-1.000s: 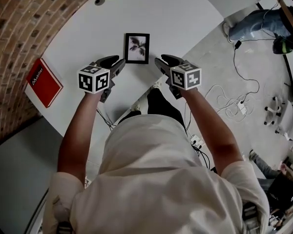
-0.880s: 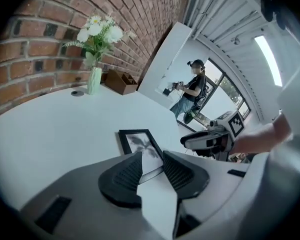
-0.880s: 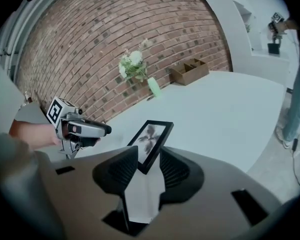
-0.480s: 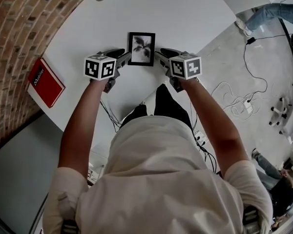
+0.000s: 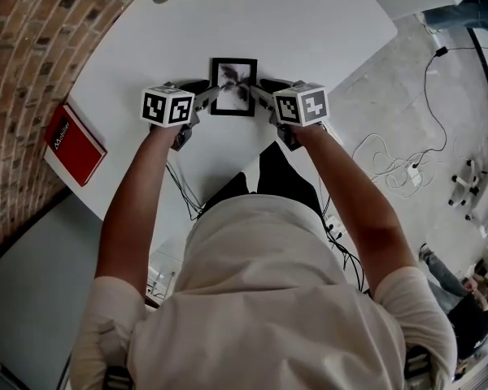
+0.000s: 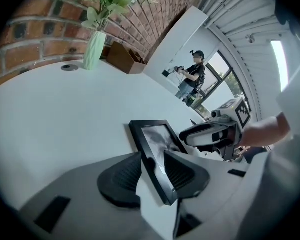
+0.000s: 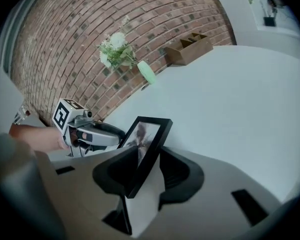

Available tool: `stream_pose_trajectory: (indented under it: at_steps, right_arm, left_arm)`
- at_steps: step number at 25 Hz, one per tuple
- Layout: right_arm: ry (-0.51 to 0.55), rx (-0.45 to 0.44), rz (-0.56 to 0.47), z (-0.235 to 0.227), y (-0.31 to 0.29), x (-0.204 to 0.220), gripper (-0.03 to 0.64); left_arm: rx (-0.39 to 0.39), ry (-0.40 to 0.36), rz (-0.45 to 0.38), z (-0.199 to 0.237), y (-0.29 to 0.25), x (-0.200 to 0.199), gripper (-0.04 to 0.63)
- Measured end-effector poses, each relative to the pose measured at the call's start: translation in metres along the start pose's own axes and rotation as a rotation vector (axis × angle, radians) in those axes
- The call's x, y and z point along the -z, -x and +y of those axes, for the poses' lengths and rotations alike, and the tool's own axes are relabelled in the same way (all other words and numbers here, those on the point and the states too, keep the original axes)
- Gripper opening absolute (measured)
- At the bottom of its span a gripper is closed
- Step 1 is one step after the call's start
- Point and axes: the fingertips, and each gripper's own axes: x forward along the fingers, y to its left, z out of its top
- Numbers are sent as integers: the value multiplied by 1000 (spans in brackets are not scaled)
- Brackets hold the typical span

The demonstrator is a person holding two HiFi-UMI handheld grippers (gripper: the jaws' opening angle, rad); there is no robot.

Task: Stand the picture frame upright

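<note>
A black picture frame (image 5: 233,86) with a grey flower print lies flat on the white table (image 5: 309,31). My left gripper (image 5: 211,94) straddles its left edge and my right gripper (image 5: 257,94) straddles its right edge. In the left gripper view the frame's rim (image 6: 157,154) runs between the two pads of the left gripper (image 6: 152,168); its jaws have just been opening and do not press on the rim. In the right gripper view the frame (image 7: 149,134) stands between the right gripper's (image 7: 142,168) pads, with a gap on the right side.
A red book (image 5: 73,143) lies at the table's left edge by the brick wall. A green vase of flowers (image 6: 94,49), a cable hole (image 6: 70,67) and a wooden box (image 7: 187,48) stand at the far side. Cables (image 5: 390,153) trail on the floor to the right.
Both grippers have moved forward and down from beside the frame's near corners until its left and right edges lie between their jaws. The frame itself has not moved.
</note>
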Motion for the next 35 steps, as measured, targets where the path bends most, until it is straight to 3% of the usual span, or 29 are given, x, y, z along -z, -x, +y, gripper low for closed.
stream_pose_trajectory:
  at_steps: [14, 35]
  right_arm:
    - [23, 15, 77, -2, -13, 0, 143]
    - [100, 65, 67, -3, -13, 1, 121]
  left_arm:
    - [26, 16, 14, 0, -10, 0, 124]
    - [-26, 4, 15, 1, -13, 2, 89]
